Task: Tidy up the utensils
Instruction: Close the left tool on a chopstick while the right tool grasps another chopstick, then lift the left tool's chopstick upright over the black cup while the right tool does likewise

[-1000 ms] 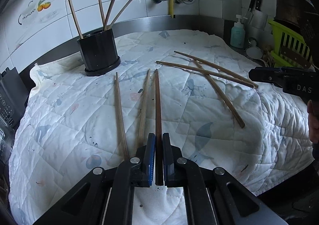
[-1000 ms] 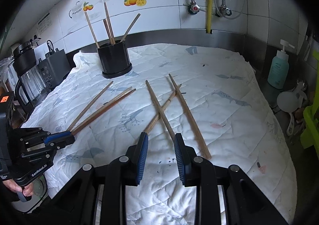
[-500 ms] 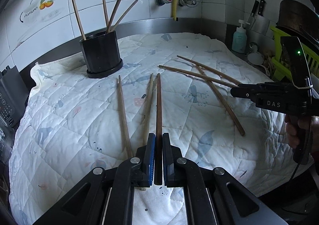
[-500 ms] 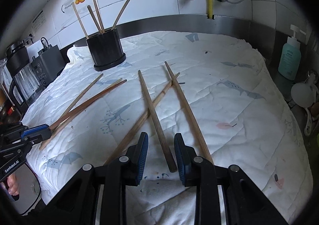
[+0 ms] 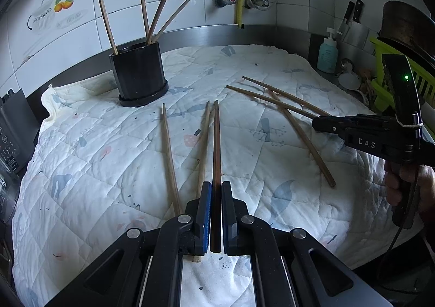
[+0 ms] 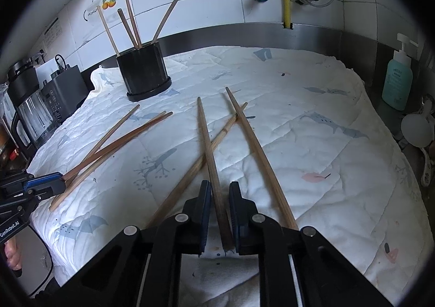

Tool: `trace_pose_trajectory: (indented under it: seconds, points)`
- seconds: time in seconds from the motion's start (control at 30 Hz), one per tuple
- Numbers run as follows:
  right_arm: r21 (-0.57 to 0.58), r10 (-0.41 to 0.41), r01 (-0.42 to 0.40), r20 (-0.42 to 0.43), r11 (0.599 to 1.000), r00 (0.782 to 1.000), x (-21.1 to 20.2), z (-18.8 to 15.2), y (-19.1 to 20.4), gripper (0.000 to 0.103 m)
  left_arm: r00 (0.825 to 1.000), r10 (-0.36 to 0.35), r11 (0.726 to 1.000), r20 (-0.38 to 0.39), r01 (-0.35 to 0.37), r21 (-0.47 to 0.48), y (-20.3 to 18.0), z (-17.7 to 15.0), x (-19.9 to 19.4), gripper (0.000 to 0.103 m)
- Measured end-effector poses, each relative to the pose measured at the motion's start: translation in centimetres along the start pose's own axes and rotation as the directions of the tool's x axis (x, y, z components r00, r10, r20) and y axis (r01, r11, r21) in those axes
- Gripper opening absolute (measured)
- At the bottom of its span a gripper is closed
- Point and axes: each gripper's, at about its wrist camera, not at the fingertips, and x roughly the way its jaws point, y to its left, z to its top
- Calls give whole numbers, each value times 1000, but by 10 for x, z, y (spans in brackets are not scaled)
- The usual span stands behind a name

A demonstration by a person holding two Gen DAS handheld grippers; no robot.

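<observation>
Wooden chopsticks lie on a white quilted cloth point(image 5: 108, 165). My left gripper point(image 5: 216, 192) is shut on a dark chopstick point(image 5: 216, 143) that points away along the cloth. Two lighter chopsticks point(image 5: 170, 154) lie just to its left. My right gripper point(image 6: 219, 192) is open, its jaws on either side of a chopstick point(image 6: 208, 143) that crosses another; a third chopstick point(image 6: 258, 149) lies to the right. A black holder point(image 5: 138, 73) with several upright chopsticks stands at the back left; it also shows in the right wrist view point(image 6: 145, 73).
A teal soap bottle point(image 6: 397, 78) stands at the right by the steel backsplash. A green rack point(image 5: 399, 81) and knives are at the far right. A black appliance point(image 6: 62, 89) and a blender stand at the left edge.
My right gripper has moved forward and down, so a crossed chopstick now lies between its open jaws. The left gripper keeps its hold on the dark chopstick, little moved.
</observation>
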Motion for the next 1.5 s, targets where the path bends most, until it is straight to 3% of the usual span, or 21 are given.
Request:
trace_pose_trajectory:
  seconds: [0.57,1.0,1.5]
  points:
    - [-88,-44,58,152,994,987,-41,35,27,9,995,13,1000,102,-11,-20,22,29,-28,6]
    - [-168,-65,89,148,982,987,-41,88,42,9,988,-29,987,154,53,-151,92,74,-39,6]
    - [-239,-11,50,162,970,987,-46,145,60,9,974,5,989,225,28,-143,124,114,-65,6]
